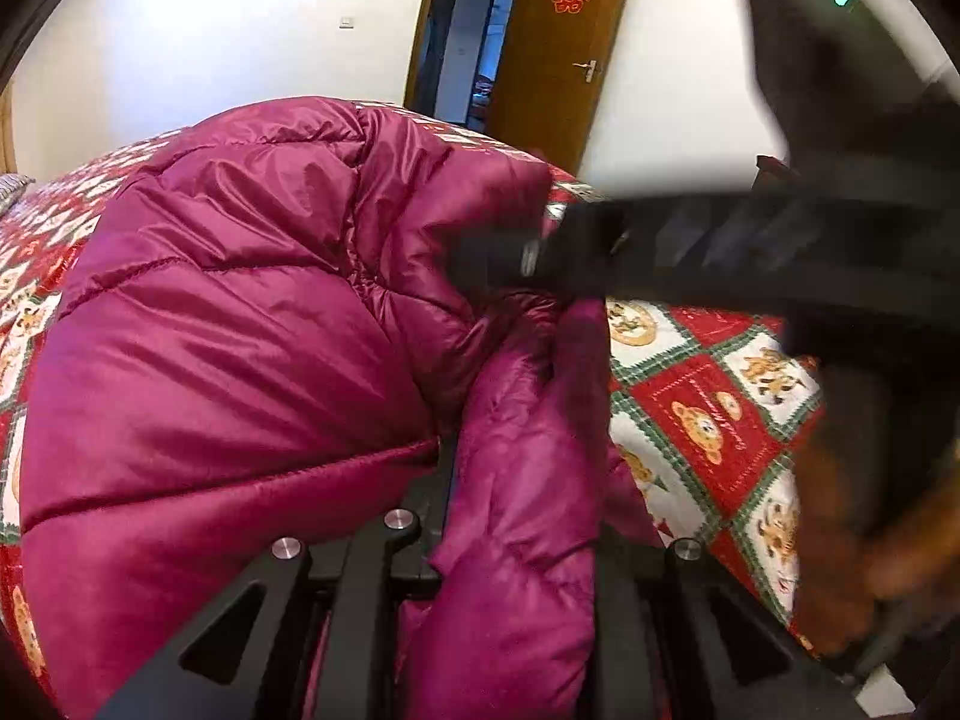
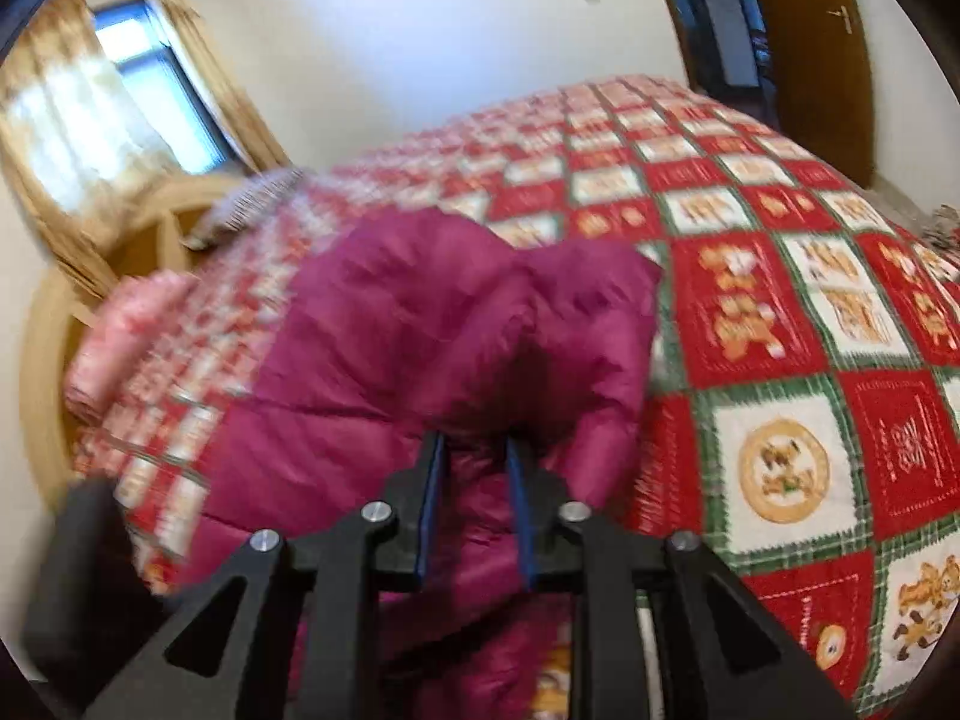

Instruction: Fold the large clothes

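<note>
Left wrist view: the magenta quilted puffer jacket (image 1: 240, 324) fills the left and centre of the frame, bunched on the red, white and green bear-print patchwork bedspread (image 1: 708, 414).
Left gripper (image 1: 522, 480): a fold of the jacket runs up between its fingers, which appear clenched on it, though the fabric hides the tips.
Right gripper (image 2: 474, 462): in the right wrist view, lower centre, its blue-lined fingers (image 2: 429, 498) pinch a ridge of jacket cloth; in the left view it crosses blurred from the right edge.
Jacket position: lifted at both held points, the rest slumped on the bed.
Risk: the slick shell could slip from a shallow pinch, and the puffy filling could spring a fold back open; both grippers being so near each other could let the loose bulk sag unevenly.
Pointing: crumpled, so I cannot tell collar from hem.
Long axis: seemingly from lower centre toward upper left in the right wrist view; uncertain.
</note>
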Action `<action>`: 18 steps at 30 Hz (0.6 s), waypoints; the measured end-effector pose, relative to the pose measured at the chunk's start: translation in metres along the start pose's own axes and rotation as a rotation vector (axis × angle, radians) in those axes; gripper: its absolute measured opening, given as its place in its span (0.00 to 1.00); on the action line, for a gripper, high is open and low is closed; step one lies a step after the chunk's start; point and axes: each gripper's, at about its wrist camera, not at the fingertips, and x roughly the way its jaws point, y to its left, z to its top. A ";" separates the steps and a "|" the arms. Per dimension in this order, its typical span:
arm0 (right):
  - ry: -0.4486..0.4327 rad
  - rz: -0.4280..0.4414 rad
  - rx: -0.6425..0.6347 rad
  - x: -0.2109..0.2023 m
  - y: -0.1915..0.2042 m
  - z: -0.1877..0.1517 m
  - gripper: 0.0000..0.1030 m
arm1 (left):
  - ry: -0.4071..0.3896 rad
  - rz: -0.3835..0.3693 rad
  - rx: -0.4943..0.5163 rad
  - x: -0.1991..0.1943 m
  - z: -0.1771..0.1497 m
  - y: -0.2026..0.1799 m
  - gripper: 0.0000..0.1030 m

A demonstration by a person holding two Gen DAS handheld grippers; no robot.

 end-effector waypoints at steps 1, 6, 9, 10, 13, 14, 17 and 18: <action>0.013 -0.005 0.006 0.004 -0.005 -0.004 0.18 | 0.006 -0.001 0.006 -0.003 0.000 0.001 0.20; 0.067 0.029 0.066 0.012 -0.023 -0.020 0.16 | 0.063 0.039 0.149 -0.021 -0.005 -0.012 0.30; 0.071 0.044 0.075 0.015 -0.027 -0.024 0.16 | 0.060 0.068 0.222 -0.037 -0.012 -0.017 0.38; 0.071 0.052 0.081 0.016 -0.028 -0.026 0.16 | 0.055 0.077 0.242 -0.043 -0.015 -0.018 0.39; 0.066 0.065 0.092 0.017 -0.030 -0.027 0.15 | 0.025 0.082 0.284 -0.065 -0.025 -0.020 0.48; 0.064 0.069 0.094 0.017 -0.031 -0.027 0.15 | 0.011 0.064 0.297 -0.074 -0.030 -0.020 0.51; 0.055 0.106 0.128 0.016 -0.039 -0.030 0.15 | -0.011 0.000 0.326 -0.101 -0.040 -0.017 0.55; 0.052 0.115 0.134 0.016 -0.040 -0.031 0.15 | -0.016 -0.040 0.312 -0.111 -0.042 -0.010 0.55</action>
